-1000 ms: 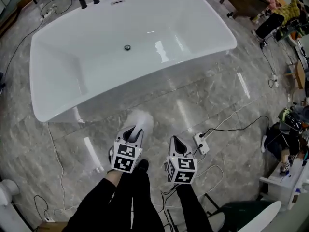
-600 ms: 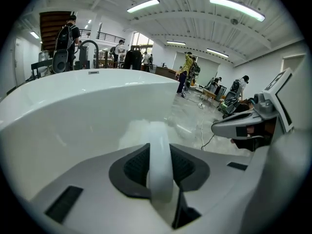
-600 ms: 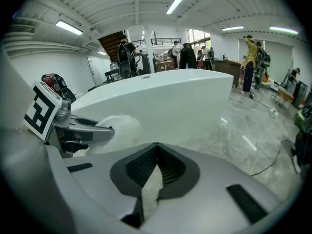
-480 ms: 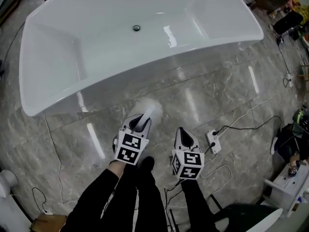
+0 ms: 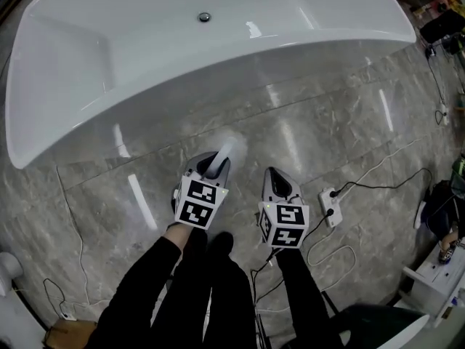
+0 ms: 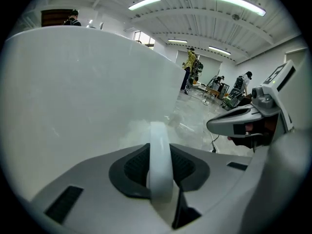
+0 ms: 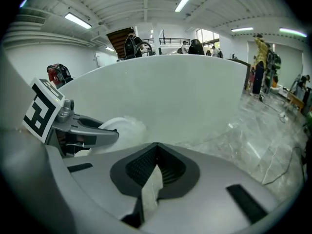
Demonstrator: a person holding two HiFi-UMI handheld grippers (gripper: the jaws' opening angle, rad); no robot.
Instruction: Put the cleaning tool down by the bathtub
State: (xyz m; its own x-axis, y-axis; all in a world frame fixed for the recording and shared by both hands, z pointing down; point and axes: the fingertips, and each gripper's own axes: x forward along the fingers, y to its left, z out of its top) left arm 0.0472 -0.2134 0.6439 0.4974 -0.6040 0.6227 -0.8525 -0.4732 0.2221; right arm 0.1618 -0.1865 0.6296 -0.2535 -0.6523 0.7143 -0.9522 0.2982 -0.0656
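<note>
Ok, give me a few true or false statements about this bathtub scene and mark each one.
1. The left claw grips the white cleaning tool. True.
2. The bathtub is full of water. False: it is empty, with its drain bare.
3. The cleaning tool lies inside the tub. False: it is in the left claw, outside the tub, over the grey floor.
4. A white power strip lies on the floor beside the right claw. True.
</note>
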